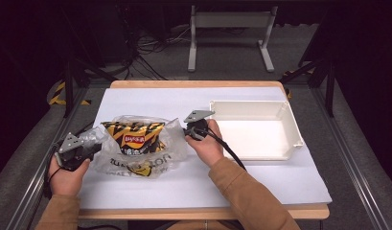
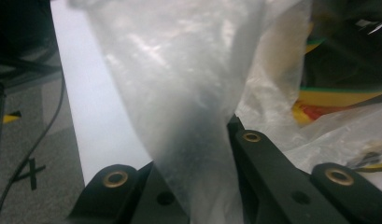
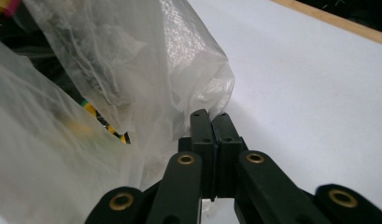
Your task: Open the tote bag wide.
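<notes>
1. Nearest me, two forearms in tan sleeves come in from the bottom of the high view. My left gripper (image 1: 88, 146) sits at the left end of the clear plastic bag (image 1: 136, 143), my right gripper (image 1: 188, 130) at its right end.
2. Left gripper view: jaws closed on a fold of the bag's film (image 2: 179, 116), which rises between them and hides most of what lies ahead.
3. Right gripper view: jaws pressed flat together, pinching the bag's edge (image 3: 198, 88). White sheet lies open to the right of them.
4. The bag rests on the white sheet (image 1: 193, 182), left of the table's middle, spread between the two grippers. Inside it is a yellow-and-black snack packet (image 1: 133, 134), lying near the bag's far side.
5. Just beyond my right hand (image 1: 208, 143) stands a white open tray (image 1: 292, 129), near the right gripper but apart from the bag.
6. A cable (image 1: 227, 148) trails from the right gripper back across the sleeve.
7. Past the table's wooden far edge (image 1: 193, 84), grey floor with loose cables and a white stand (image 1: 229, 33).
</notes>
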`<control>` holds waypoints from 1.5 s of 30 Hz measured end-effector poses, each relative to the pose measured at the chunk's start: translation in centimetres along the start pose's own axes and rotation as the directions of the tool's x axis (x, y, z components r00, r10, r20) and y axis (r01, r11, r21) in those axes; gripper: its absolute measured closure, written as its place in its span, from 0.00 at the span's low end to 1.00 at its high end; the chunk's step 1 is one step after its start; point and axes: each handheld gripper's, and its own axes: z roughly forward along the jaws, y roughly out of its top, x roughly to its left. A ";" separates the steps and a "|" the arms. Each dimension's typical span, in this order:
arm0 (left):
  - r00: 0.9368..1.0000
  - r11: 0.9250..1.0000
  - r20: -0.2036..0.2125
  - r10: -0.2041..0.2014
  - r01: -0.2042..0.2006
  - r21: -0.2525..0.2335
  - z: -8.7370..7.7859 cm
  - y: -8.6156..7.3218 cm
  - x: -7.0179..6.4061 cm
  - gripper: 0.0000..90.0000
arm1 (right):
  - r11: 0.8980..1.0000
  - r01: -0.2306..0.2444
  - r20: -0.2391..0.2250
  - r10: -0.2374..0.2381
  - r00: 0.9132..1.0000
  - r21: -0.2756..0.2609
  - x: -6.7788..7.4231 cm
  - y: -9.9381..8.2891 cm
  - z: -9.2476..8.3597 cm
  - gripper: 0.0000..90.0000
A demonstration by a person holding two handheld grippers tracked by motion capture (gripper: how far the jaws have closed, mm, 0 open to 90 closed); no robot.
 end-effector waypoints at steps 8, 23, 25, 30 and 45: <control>1.000 0.997 -0.003 -0.011 0.011 0.072 1.1 -0.6 0.4 0.99 | 0.996 0.011 0.052 -0.016 0.999 0.085 0.3 -0.1 0.6 1.00; 0.999 0.999 0.020 -0.025 0.024 0.049 0.6 -0.7 0.1 0.99 | 0.996 -0.019 0.038 0.016 0.999 0.089 0.6 -0.3 0.1 0.84; 0.999 0.999 0.024 -0.026 0.025 0.047 0.5 -0.7 0.0 0.99 | 0.997 -0.024 0.043 0.021 0.999 0.067 0.6 -0.2 -0.5 0.80; 0.999 0.999 0.029 -0.022 0.021 0.041 0.4 -0.6 -0.2 0.99 | 1.000 -0.005 0.054 0.004 0.999 0.018 0.7 -0.1 -2.5 0.71; 0.999 1.000 0.034 -0.017 0.016 0.023 0.2 -0.6 -0.4 0.98 | 0.987 -0.020 -0.031 0.016 0.999 -0.158 0.4 1.1 -7.5 0.54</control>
